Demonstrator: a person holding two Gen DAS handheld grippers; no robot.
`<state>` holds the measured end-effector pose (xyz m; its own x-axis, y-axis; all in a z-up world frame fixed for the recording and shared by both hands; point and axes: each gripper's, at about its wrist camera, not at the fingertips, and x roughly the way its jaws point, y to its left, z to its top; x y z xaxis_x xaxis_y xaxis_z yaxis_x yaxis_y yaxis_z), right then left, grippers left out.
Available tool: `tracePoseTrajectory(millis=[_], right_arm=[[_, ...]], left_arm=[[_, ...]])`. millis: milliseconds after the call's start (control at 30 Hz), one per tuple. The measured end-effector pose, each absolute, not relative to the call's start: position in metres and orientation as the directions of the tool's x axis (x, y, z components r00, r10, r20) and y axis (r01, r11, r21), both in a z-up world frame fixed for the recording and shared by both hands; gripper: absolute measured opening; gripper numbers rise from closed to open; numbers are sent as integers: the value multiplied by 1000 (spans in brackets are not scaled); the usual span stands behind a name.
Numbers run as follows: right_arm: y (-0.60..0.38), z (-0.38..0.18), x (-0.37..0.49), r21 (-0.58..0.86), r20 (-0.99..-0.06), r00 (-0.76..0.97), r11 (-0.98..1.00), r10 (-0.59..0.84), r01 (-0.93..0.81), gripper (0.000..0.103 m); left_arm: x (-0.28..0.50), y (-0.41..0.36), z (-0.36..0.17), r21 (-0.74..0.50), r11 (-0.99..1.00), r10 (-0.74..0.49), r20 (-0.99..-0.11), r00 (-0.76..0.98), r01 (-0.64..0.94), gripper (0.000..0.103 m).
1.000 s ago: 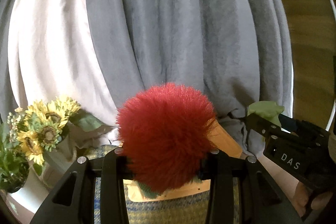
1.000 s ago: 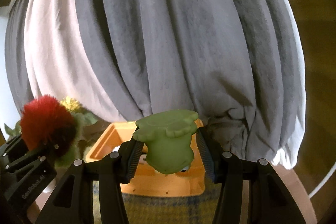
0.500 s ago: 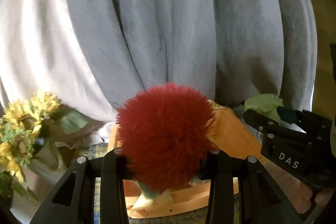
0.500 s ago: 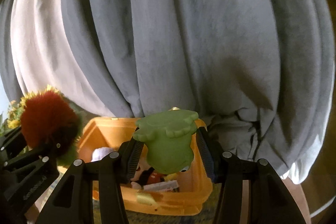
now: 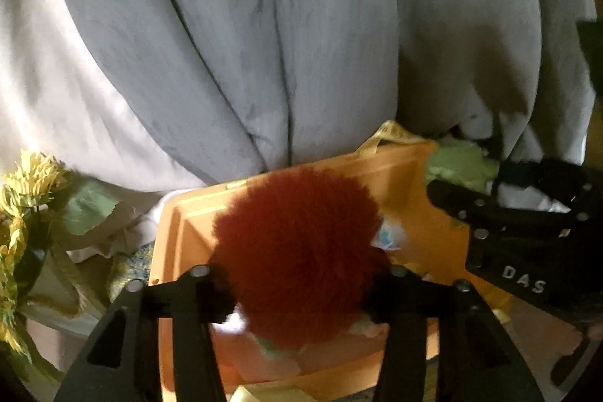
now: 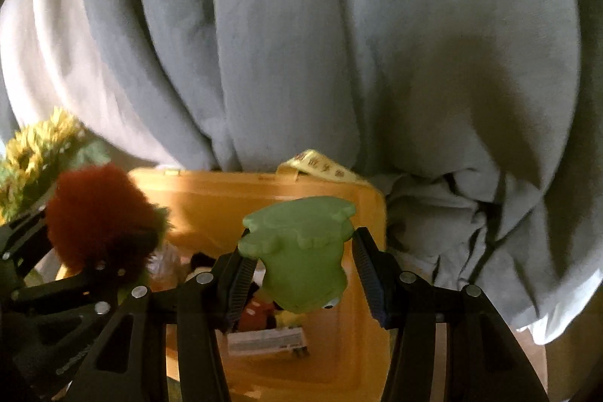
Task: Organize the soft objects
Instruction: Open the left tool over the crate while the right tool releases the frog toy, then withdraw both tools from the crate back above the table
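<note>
Grippers both over the open orange plastic bin [image 6: 371, 334]. Left gripper [image 5: 297, 275], bottom centre of its frame, has just been opening its jaws with the fluffy red pom-pom ball [image 5: 301, 251] between them; whether the pads press it, cannot tell. Right gripper [image 6: 301, 275], bottom centre, jaws barely apart around the soft green frog-like squeeze toy [image 6: 301, 255], which looks nearly loose. Risk: pom-pom fur snags on a finger and won't drop; green toy slips early, bounces off toys already in the bin or the rim, lands by the grey draped cloth [image 6: 339, 44].
</note>
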<state>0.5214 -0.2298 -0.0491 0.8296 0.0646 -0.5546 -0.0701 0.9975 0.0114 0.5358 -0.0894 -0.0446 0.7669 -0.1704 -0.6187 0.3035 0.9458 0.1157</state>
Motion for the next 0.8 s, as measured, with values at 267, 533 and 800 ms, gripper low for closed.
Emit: tracePoseTrajectory(millis=[267, 533, 800], right_arm=[[-229, -47, 522, -32, -542, 840, 999, 13, -36, 76], [-232, -37, 481, -15, -505, 862, 999, -42, 40, 82], [-215, -30, 410, -7, -459, 887, 998, -54, 58, 86]], left_arm=[[526, -76, -43, 160, 951, -118, -605, 788, 266, 83], [478, -56, -21, 193, 971, -20, -523, 852, 142, 103], [410, -27, -2, 164, 984, 14, -473, 881, 73, 103]])
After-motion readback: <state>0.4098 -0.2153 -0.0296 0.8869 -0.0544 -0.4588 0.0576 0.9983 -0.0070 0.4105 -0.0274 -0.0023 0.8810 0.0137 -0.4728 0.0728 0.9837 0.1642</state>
